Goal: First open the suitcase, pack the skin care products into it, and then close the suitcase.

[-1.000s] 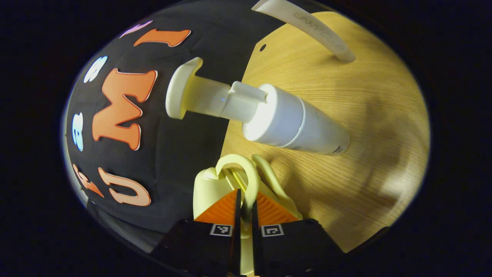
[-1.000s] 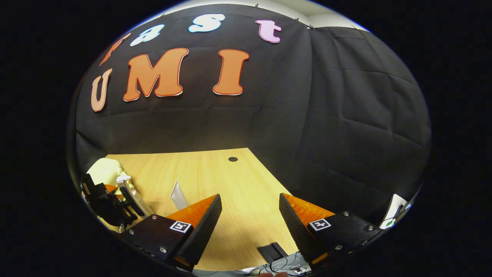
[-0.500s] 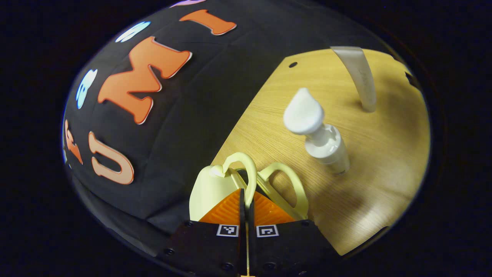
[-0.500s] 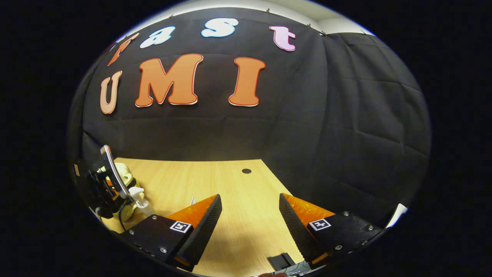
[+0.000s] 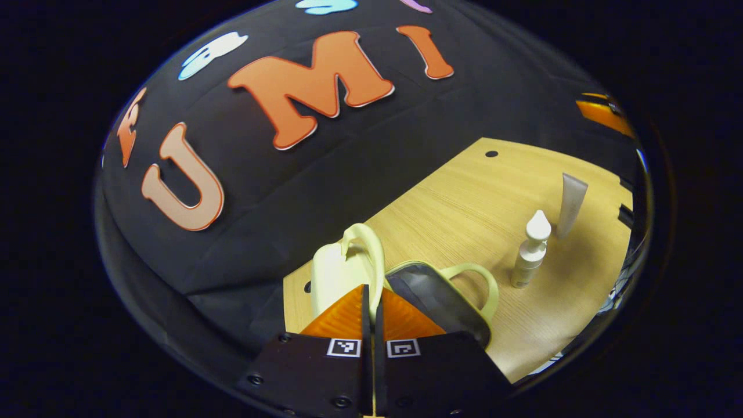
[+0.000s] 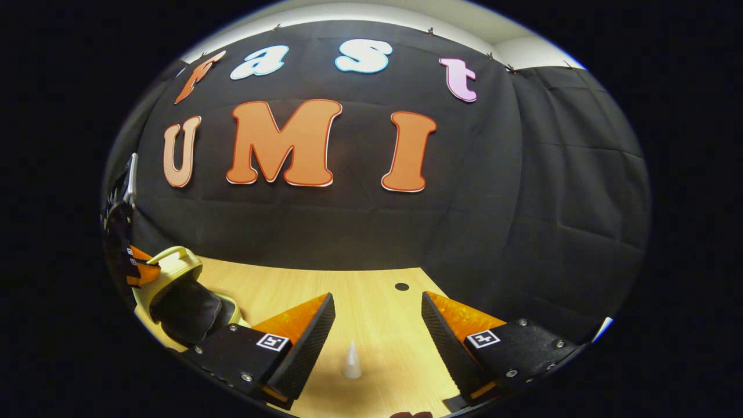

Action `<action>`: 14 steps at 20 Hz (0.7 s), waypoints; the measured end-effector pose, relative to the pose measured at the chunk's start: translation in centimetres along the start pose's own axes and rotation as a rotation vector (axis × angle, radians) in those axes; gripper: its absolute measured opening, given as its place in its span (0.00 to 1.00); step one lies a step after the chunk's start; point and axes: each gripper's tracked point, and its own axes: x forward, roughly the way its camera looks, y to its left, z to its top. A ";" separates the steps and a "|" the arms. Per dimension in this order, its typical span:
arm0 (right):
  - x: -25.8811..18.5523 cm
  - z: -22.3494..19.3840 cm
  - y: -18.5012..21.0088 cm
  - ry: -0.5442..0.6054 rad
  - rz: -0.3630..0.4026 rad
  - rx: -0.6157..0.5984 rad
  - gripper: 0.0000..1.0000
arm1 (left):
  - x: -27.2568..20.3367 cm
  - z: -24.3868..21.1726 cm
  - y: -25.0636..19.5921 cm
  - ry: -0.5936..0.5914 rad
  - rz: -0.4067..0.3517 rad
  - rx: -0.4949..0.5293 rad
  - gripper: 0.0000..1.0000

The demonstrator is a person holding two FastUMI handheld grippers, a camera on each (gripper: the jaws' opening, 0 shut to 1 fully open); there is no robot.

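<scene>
A small pale yellow suitcase [image 5: 334, 273] lies open on the wooden table [image 5: 464, 197]. Its lid stands raised and the dark lining [image 5: 432, 302] of the lower half shows. My left gripper [image 5: 371, 302] is shut on the lid's looped handle [image 5: 371, 255]. A white pump bottle [image 5: 529, 255] stands upright to the right of the case, with a pale tube [image 5: 572, 200] standing just behind it. In the right gripper view, my right gripper [image 6: 377, 331] hangs open above the table with nothing between its fingers. The bottle's top [image 6: 352, 363] shows below it and the open suitcase [image 6: 174, 290] lies far left.
The lower half's second handle [image 5: 484, 278] lies flat toward the bottle. A small round hole [image 6: 401, 286] sits in the table near the back edge. The black cloth wall rises right behind the table. Bare wood lies between the case and the bottle.
My left gripper has lifted the lid by its handle, opening the case so the dark lining shows. The bottle and tube now look farther off. The right gripper stayed open and tilted up.
</scene>
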 end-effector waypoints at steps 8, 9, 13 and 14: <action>-5.0 3.0 8.6 -0.035 -0.052 0.043 0.95 | 0.3 -4.4 8.1 -0.068 -0.118 -0.249 0.02; -5.5 3.3 9.7 -0.037 -0.055 0.052 0.95 | 0.4 -6.2 9.0 -0.067 -0.122 -0.284 0.02; -6.3 4.1 13.0 -0.024 -0.047 0.096 0.95 | 2.7 -13.8 13.5 -0.024 -0.119 -0.457 0.02; -6.5 4.1 13.3 -0.021 -0.052 0.095 0.95 | 3.4 -15.9 14.5 -0.010 -0.117 -0.490 0.02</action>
